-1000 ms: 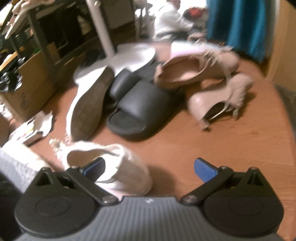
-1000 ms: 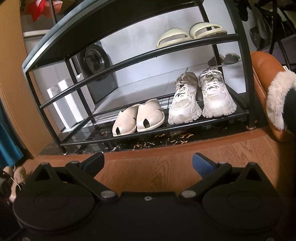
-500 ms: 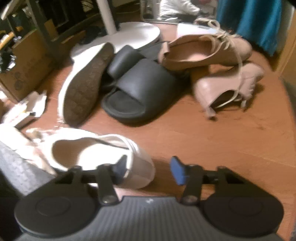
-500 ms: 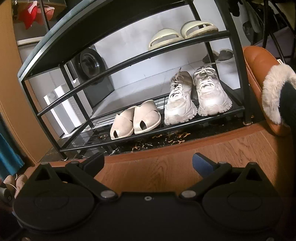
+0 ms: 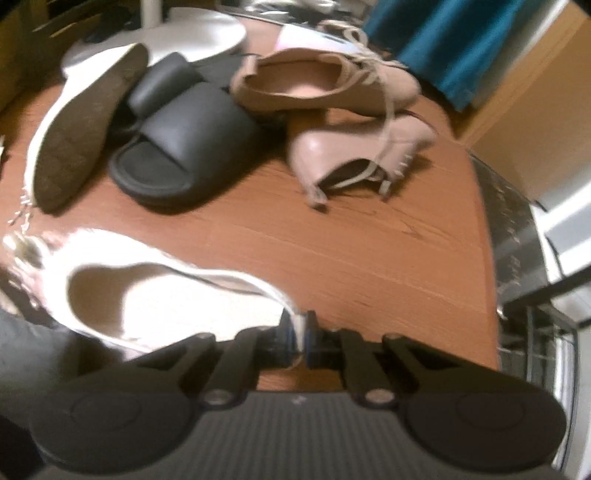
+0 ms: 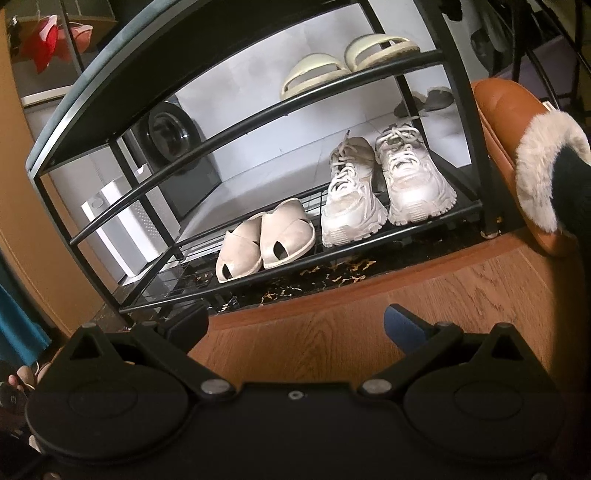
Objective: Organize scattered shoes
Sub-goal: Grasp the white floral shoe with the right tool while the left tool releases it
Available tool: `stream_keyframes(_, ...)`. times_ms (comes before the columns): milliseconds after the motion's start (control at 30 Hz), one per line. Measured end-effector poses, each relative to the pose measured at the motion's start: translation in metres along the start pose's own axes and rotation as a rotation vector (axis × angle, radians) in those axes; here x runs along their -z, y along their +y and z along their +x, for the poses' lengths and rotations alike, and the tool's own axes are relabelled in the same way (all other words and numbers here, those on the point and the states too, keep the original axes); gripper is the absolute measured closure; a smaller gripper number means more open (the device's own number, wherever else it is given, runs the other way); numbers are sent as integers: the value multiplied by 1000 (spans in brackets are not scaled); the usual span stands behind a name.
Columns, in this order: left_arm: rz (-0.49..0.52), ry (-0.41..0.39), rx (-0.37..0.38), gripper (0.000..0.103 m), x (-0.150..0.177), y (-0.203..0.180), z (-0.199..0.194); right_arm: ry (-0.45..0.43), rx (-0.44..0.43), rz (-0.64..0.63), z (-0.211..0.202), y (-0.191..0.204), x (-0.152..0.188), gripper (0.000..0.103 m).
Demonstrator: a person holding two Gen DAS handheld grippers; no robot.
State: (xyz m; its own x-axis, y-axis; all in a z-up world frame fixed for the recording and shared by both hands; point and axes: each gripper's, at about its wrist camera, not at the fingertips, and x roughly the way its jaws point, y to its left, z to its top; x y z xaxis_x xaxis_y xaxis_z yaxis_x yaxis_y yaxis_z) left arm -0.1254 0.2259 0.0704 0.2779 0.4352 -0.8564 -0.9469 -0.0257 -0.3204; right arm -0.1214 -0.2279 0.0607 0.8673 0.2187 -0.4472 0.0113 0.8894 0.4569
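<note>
- The left gripper [image 5: 298,334] is pinching the heel rim of a white flat shoe [image 5: 166,295] at lower left of the frame, fingers nearly together.
- A black slide [image 5: 184,147] and tan heels [image 5: 332,88] are lying on the floor beyond.
- The right gripper [image 6: 295,325] is hanging wide open, empty, facing the shoe rack [image 6: 240,122] holding white sneakers [image 6: 384,184].

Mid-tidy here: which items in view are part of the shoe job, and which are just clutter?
Job: white shoe clamped in left gripper; overturned white shoe; black slide; pink heels; shoe rack.
Clutter: fan base; blue curtain.
</note>
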Motion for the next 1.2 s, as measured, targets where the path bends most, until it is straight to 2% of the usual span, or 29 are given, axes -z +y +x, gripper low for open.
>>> stream_keyframes(233,169,47,141,98,47,-27,-6,-6,5,4,0,-1,-1,0)
stream_keyframes(300,216,83,196,98,63,-35,-9,-6,7,1,1,-1,-1,0)
stream_keyframes(467,393,133,336,95,109,-56,-30,-1,8,4,4,-4,-1,0)
stream_keyframes(500,428,144,363,85,119,-60,-34,2,10,5,5,-4,0,0)
stream_keyframes(533,464,154,391,57,128,-64,-38,5,14,7,7,-4,0,0)
stream_keyframes(567,500,162,418,37,136,-68,-43,8,15,8,7,-5,0,0)
stream_keyframes(600,540,163,442,7,136,-72,-53,11,13,9,8,-5,0,0)
stream_keyframes(633,579,164,466,1,137,-75,-63,15,10,10,9,-5,0,0)
stream_keyframes(767,654,105,548,1,126,-74,-90,32,-38,10,10,-3,1,0)
stream_keyframes(867,757,-34,576,1,95,-65,-107,81,-89,16,10,1,4,0)
stream_keyframes(967,751,-107,552,1,69,-52,-103,109,-169,29,10,5,3,0)
stream_keyframes(1033,714,-155,479,1,43,-42,-91,178,-245,71,18,11,4,0)
stream_keyframes(1200,633,-20,497,1,30,-40,-67,369,-322,108,66,53,14,0)
